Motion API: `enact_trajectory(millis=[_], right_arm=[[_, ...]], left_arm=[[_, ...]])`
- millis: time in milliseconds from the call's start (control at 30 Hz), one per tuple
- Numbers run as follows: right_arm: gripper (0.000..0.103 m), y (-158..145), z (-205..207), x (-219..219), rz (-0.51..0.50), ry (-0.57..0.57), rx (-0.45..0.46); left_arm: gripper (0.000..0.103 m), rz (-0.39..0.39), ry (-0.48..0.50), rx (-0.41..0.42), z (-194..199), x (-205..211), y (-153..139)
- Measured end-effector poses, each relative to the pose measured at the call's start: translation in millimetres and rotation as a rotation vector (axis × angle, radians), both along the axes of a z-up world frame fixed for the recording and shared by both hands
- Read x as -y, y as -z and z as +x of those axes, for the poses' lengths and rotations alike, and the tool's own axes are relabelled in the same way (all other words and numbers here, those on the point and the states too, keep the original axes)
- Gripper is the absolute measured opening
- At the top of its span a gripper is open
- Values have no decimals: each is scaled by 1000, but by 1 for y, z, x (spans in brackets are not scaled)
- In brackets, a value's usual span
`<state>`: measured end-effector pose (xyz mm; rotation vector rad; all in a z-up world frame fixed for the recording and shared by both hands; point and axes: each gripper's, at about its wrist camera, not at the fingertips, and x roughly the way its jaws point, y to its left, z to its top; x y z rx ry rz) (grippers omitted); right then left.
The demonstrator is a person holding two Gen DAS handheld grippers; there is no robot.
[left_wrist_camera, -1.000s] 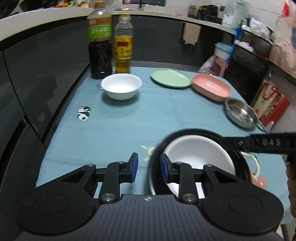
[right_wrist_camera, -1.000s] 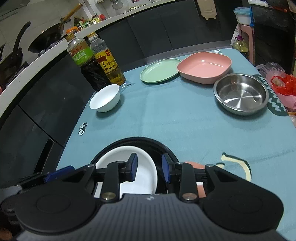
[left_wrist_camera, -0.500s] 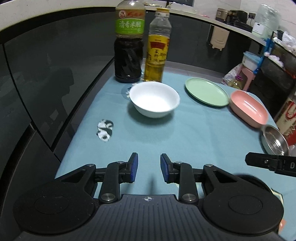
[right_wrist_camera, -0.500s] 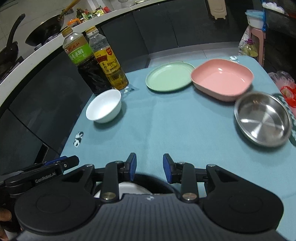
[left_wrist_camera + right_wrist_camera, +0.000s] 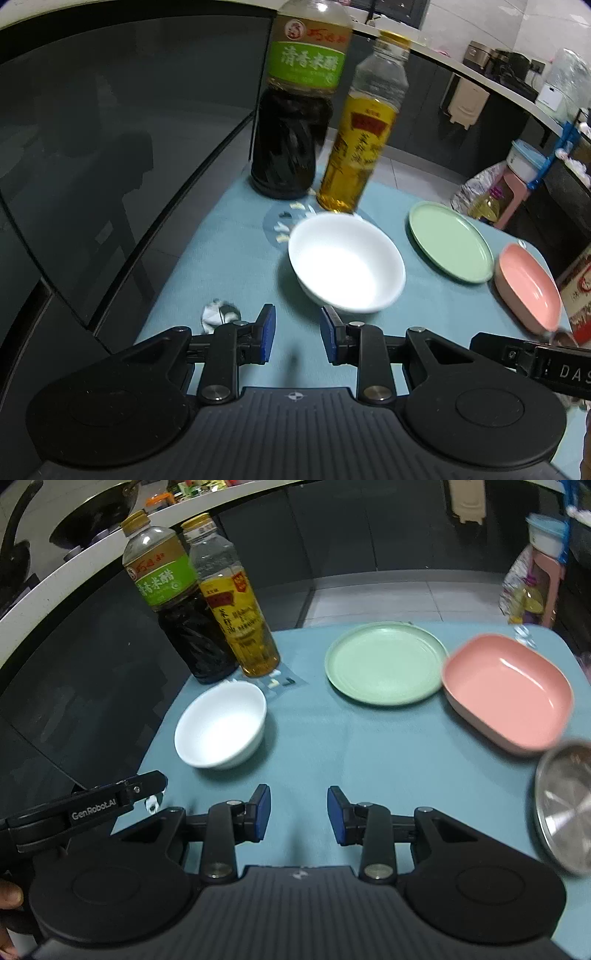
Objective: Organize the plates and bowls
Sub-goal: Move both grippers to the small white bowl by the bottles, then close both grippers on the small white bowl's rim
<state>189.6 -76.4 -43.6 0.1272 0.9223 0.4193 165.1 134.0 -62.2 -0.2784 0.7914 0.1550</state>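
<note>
The left gripper (image 5: 297, 334), narrowly parted and empty, points at the round white ceramic bowl (image 5: 347, 262) just beyond its fingertips, likely next to collect. The right gripper (image 5: 298, 812), also empty, is opening; the green plate (image 5: 386, 662) lies well ahead.

Right claw (image 5: 298, 814) opening, empty, near white bowl (image 5: 221, 730)

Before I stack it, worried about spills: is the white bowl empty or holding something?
Empty. The white bowl sits upright on the blue tablecloth, its inside plain white in both wrist views.
</note>
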Motion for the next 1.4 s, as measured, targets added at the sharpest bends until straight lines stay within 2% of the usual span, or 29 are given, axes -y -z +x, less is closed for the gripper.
enact_trajectory(millis=[233,433,833,1133,1200,1267,1400], right_arm=[[18,-1,29,-20,13,-30,-12],[21,11,58,-32,20,-30,-37],[22,35,84,-40,44,-35,-86],[22,45,91,-49,27,-52,-100],[16,46,91,-49,21,-56,-99],[1,46,90,-50,37,-83,-99],[0,41,82,-59,-1,-122,-47]], left_arm=[[25,-35,-11,18,29,-7,5],[25,-22,-32,-20,53,-9,21],[25,-29,-12,-41,70,-9,39],[15,-63,2,-35,73,-14,47],[13,-57,14,-27,72,-12,47],[13,-39,22,-18,71,-9,47],[12,-11,35,-7,65,-2,43]])
